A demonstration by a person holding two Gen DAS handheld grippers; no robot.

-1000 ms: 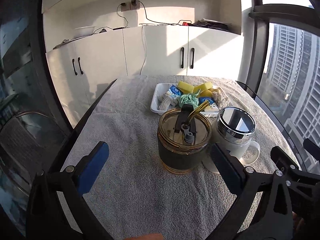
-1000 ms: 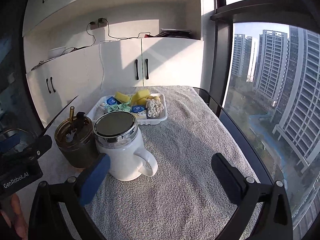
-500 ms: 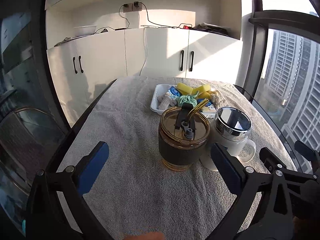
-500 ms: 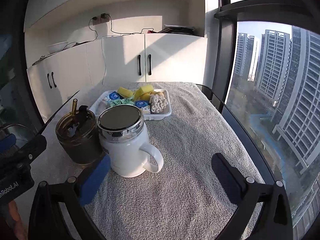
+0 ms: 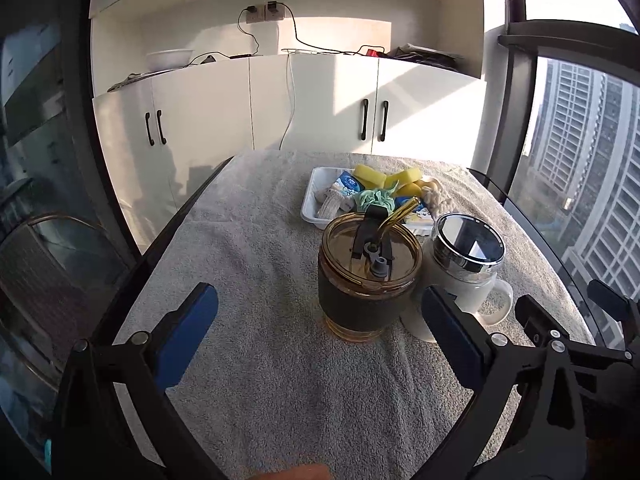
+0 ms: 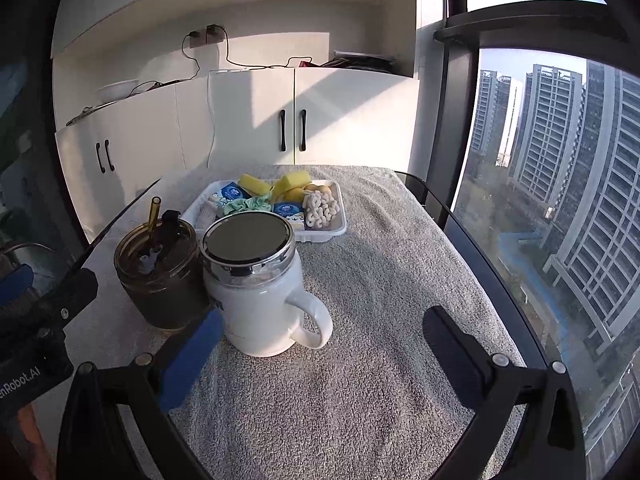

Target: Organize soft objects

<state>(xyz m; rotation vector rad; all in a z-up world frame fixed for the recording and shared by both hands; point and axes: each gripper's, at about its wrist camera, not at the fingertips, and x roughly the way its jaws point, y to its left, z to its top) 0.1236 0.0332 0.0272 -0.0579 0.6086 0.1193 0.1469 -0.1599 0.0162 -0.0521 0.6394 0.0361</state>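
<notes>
Grey towelling is spread over the surface [image 5: 248,360], with white cupboards [image 6: 352,120] behind it and tower blocks seen through the window on the right.

Nearest the cameras, the left tongs [image 5: 320,332] are held wide apart and empty above the cloth, blue pads [image 5: 188,332] facing inward. The right tongs [image 6: 320,352] are likewise spread wide and nothing is gripped; their left pad is seen just in front of the base of a white mug [image 6: 260,304].

Just beyond the tongs, an amber lidded tumbler [image 5: 370,280] with a dark sleeve and a bent straw is stood upright, and the white mug [image 5: 464,268], closed by a shiny metal lid, is placed immediately to its right, handle turned to the right. Whether the two touch cannot be told.

Further back, a white tray [image 6: 338,224] is set on the cloth behind both cups. The soft objects are gathered in it: yellow sponges [image 6: 296,182], a green scrunchie [image 6: 246,204], a knotted white rope piece [image 6: 322,208] and blue-and-white packets [image 6: 232,192].
</notes>
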